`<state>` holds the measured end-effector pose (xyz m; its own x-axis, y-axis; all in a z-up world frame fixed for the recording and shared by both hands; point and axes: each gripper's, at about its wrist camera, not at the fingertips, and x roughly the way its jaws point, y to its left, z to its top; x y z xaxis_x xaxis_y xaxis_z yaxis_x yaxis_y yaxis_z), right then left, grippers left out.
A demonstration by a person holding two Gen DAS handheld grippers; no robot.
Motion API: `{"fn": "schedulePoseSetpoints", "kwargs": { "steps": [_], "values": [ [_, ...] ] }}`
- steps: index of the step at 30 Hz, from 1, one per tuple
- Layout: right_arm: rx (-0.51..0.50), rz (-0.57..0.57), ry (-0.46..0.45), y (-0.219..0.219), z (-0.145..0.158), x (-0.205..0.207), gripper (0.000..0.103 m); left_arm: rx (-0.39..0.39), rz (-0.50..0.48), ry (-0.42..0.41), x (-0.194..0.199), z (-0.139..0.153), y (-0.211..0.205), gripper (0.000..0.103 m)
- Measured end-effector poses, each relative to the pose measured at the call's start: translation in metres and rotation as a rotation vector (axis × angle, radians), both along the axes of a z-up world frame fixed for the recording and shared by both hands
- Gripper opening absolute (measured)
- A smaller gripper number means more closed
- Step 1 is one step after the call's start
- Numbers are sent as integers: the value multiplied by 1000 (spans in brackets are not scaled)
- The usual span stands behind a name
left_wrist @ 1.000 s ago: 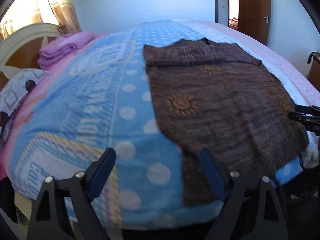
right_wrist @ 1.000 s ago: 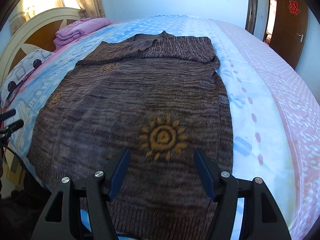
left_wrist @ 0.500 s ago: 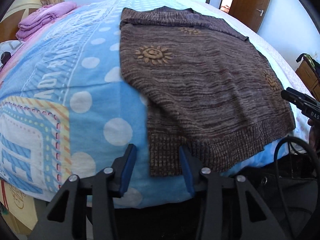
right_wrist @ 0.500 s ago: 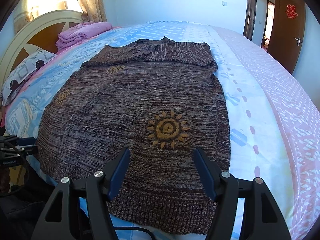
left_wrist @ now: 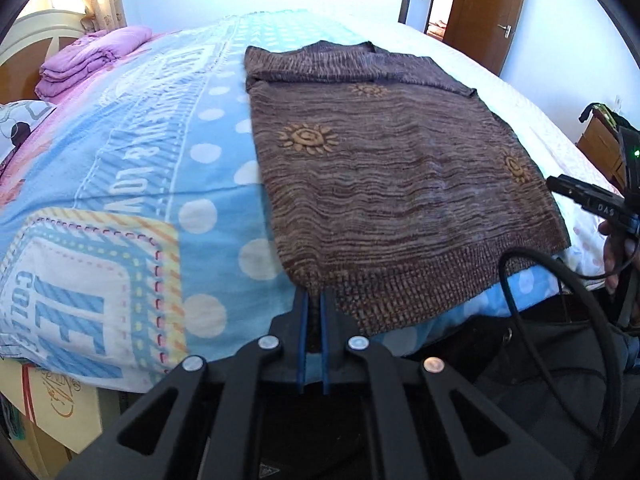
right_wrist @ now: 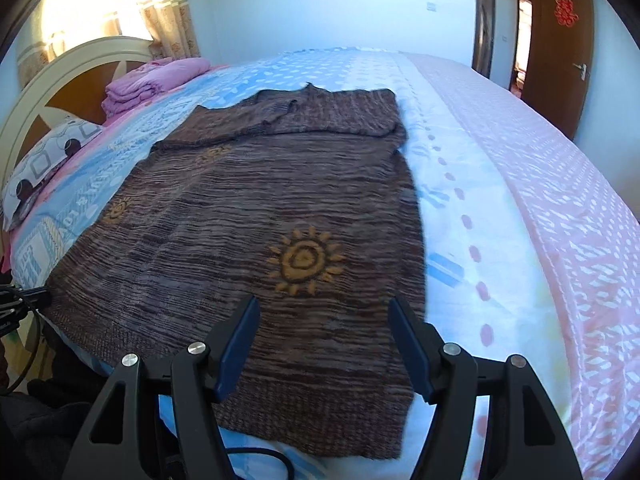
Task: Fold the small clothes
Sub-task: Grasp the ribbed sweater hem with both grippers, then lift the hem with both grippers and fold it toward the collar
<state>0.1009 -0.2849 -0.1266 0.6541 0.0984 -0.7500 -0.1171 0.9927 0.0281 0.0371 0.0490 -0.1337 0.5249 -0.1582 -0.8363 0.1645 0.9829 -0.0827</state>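
A brown knit sweater (left_wrist: 400,184) with orange sun motifs lies flat on the bed, its ribbed hem at the near edge; it also shows in the right wrist view (right_wrist: 256,216). My left gripper (left_wrist: 314,300) is shut on the hem's left corner. My right gripper (right_wrist: 322,320) is open, hovering just above the hem's right part near a sun motif, holding nothing. The right gripper's tip also shows at the right edge of the left wrist view (left_wrist: 560,184).
The bed has a blue dotted blanket (left_wrist: 120,208) on the left and a pink-white cover (right_wrist: 540,208) on the right. Folded purple cloth (right_wrist: 152,84) and a pillow (right_wrist: 44,160) lie by the headboard. A black cable (left_wrist: 560,280) hangs at the bed's edge.
My left gripper closed on the sweater's hem corner. My right gripper moved forward over the hem and stayed open.
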Motion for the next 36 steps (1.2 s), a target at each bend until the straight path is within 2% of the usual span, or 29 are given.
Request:
{"fn": "schedulePoseSetpoints", "kwargs": {
  "steps": [4,10,14,18,20,21,23,24,25,28,30,36],
  "values": [
    [50,-23,19,-21,4,-14,67,4,-7,38,3,-14,-5,6],
    [135,-90,87,-58,-9,-44,67,-1,-3,38,5,-18,-7,6],
    [160,-81,110,-61,-17,-54,67,-7,8,45,6,-21,-4,6],
    [198,-58,127,-56,-25,-49,62,-6,8,41,6,-22,-4,6],
    [215,-52,164,-53,-35,-45,58,-7,7,42,7,-23,-4,6],
    [214,-42,178,-50,-40,-44,49,-6,8,43,8,-24,-4,6],
    [164,-15,163,-42,-40,-46,38,-11,8,43,9,-24,-3,6],
    [182,6,156,-41,-38,-47,19,-15,8,37,9,-23,-2,6],
    [217,14,150,-43,-35,-47,7,-18,10,27,8,-20,-2,6],
    [261,-6,94,-53,-23,-50,6,-35,22,-18,8,-6,4,6],
    [326,-11,45,-61,-10,-53,5,-54,27,-44,8,5,8,6],
    [405,-7,-65,-67,23,-59,5,-97,23,-101,13,30,11,6]
  ]
}}
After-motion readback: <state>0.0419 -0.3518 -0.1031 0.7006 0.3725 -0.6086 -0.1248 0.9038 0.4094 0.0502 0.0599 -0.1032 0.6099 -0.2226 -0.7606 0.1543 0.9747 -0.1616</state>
